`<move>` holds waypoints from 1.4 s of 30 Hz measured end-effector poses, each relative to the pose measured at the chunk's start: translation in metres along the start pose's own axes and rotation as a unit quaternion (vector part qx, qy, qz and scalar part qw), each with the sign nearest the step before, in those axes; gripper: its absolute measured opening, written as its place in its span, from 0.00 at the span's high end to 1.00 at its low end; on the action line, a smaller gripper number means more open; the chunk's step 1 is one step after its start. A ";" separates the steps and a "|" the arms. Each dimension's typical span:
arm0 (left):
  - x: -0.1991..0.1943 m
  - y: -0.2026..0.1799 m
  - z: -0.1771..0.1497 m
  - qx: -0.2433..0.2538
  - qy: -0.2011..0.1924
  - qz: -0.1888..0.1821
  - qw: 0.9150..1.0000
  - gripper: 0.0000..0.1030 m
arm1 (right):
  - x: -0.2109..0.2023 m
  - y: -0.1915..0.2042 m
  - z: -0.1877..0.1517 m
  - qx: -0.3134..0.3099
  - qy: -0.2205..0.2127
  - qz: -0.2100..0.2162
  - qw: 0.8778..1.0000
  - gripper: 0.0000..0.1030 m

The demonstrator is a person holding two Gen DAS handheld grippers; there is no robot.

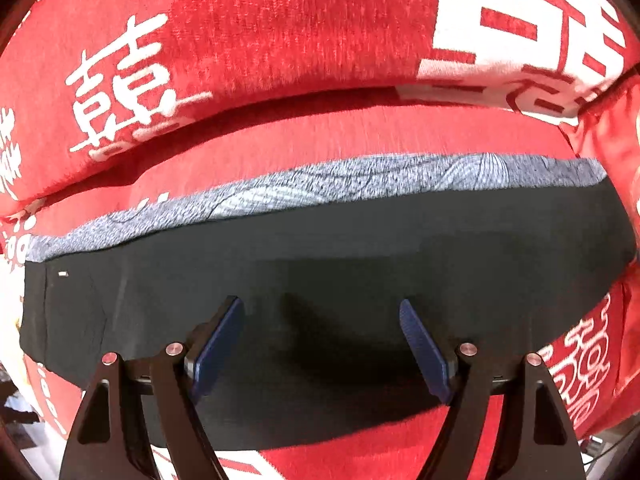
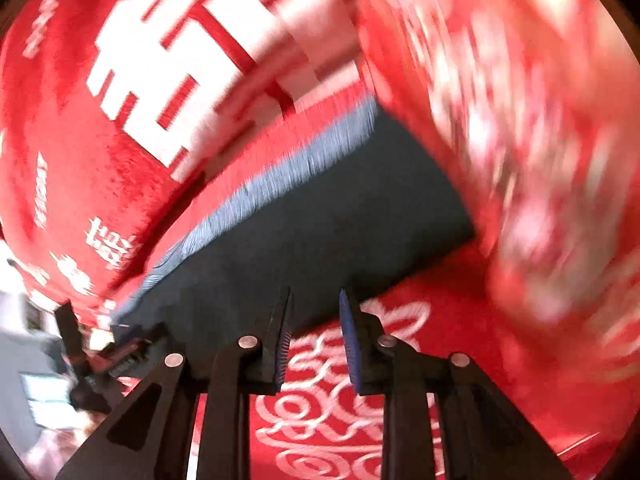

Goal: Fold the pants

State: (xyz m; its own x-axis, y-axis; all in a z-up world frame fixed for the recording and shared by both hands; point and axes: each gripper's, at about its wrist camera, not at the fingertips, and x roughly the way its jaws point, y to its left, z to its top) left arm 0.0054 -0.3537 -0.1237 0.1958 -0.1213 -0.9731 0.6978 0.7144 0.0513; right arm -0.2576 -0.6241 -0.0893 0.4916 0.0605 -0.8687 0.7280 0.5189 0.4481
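Observation:
The black pants point(image 1: 340, 264) lie folded flat on a red sofa seat, with a grey patterned band point(image 1: 280, 196) along their far edge. My left gripper point(image 1: 322, 308) is open and empty, its blue pads just above the near half of the pants. In the right wrist view, which is motion-blurred, the pants point(image 2: 320, 232) run diagonally with the grey band point(image 2: 248, 200) on the left. My right gripper point(image 2: 316, 300) is open with a narrower gap, empty, at the pants' near edge. The left gripper point(image 2: 100, 356) shows at the far left of that view.
The red sofa cover with white characters forms the seat point(image 1: 360, 132) and the backrest cushion point(image 1: 240, 20) behind the pants. An armrest or side cushion point(image 2: 520, 140) rises on the right. The seat front point(image 2: 340, 420) carries a white swirl pattern.

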 end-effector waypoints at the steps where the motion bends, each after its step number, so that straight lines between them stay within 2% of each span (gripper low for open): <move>1: 0.006 -0.003 0.000 0.005 0.005 0.007 1.000 0.22 | 0.002 0.002 0.010 -0.010 -0.009 -0.021 1.000 0.74; 3: 0.022 -0.006 -0.004 0.018 0.032 0.024 0.999 0.22 | 0.019 -0.004 0.028 -0.015 -0.001 -0.046 0.999 0.74; 4: 0.026 -0.006 -0.009 0.020 0.033 0.023 0.999 0.21 | 0.035 -0.002 0.033 -0.020 0.012 -0.059 0.998 0.74; 5: 0.023 -0.003 -0.014 0.015 0.017 0.016 1.000 0.21 | 0.046 -0.008 0.034 -0.024 0.031 -0.077 0.996 0.74; 6: 0.023 -0.001 -0.018 0.014 0.020 0.011 1.000 0.21 | 0.060 -0.014 0.035 -0.026 0.055 -0.094 0.994 0.78; 9: 0.021 0.008 -0.027 0.002 0.028 -0.005 1.000 0.21 | 0.060 -0.015 0.028 -0.054 0.042 -0.093 0.993 0.78; 12: 0.016 0.009 -0.026 -0.005 0.047 0.005 0.999 0.21 | 0.056 -0.011 0.024 -0.056 0.048 -0.109 0.991 0.78; 13: 0.012 0.008 -0.022 -0.004 0.049 0.008 0.999 0.21 | 0.053 -0.011 0.026 -0.045 0.051 -0.105 0.992 0.75; 16: -0.006 0.006 -0.004 0.003 0.007 -0.003 1.000 0.21 | 0.043 -0.002 0.039 -0.043 0.033 -0.061 0.997 0.74; 20: 0.001 -0.005 0.041 -0.010 -0.027 0.007 1.000 0.21 | 0.049 0.014 0.073 -0.069 -0.001 -0.070 0.995 0.72; 22: 0.014 -0.009 0.057 -0.019 -0.025 0.006 0.999 0.21 | 0.062 0.017 0.089 -0.065 -0.007 -0.071 0.995 0.72; 24: 0.027 -0.017 0.068 -0.013 -0.011 0.020 1.000 0.21 | 0.080 0.015 0.103 -0.065 0.006 -0.086 0.994 0.72; 25: 0.034 -0.020 0.064 -0.007 -0.003 0.023 1.000 0.21 | 0.092 0.009 0.106 -0.067 0.021 -0.114 0.991 0.74; 26: 0.037 -0.020 0.059 -0.004 -0.008 0.022 1.000 0.21 | 0.100 0.004 0.108 -0.071 0.027 -0.130 0.989 0.89; 27: 0.035 -0.019 0.055 -0.007 -0.021 0.017 1.000 0.21 | 0.103 0.002 0.106 -0.084 0.021 -0.145 0.986 0.98; 29: 0.033 -0.016 0.052 -0.009 -0.011 0.008 1.000 0.20 | 0.105 0.008 0.102 -0.112 0.009 -0.164 0.980 0.98; 31: 0.029 -0.013 0.049 -0.009 0.005 0.013 1.000 0.20 | 0.102 0.010 0.099 -0.105 0.007 -0.168 0.980 0.96; 34: 0.018 -0.010 0.031 0.009 0.015 0.024 1.000 0.21 | 0.088 0.008 0.092 -0.064 0.017 -0.140 0.988 0.85; 36: 0.010 -0.007 0.014 0.016 0.017 0.023 0.999 0.21 | 0.079 0.009 0.080 -0.050 0.022 -0.118 0.991 0.63; 42: -0.010 0.025 -0.036 -0.011 0.035 -0.001 0.999 0.21 | 0.064 0.040 0.012 -0.057 0.057 -0.079 0.994 0.61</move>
State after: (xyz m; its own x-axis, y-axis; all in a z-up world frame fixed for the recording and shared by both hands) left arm -0.0038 -0.3100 -0.1202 0.1452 -0.0762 -0.9865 0.6825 0.7296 0.0441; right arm -0.1916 -0.6094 -0.1247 0.3128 0.0628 -0.9478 0.7304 0.6220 0.2822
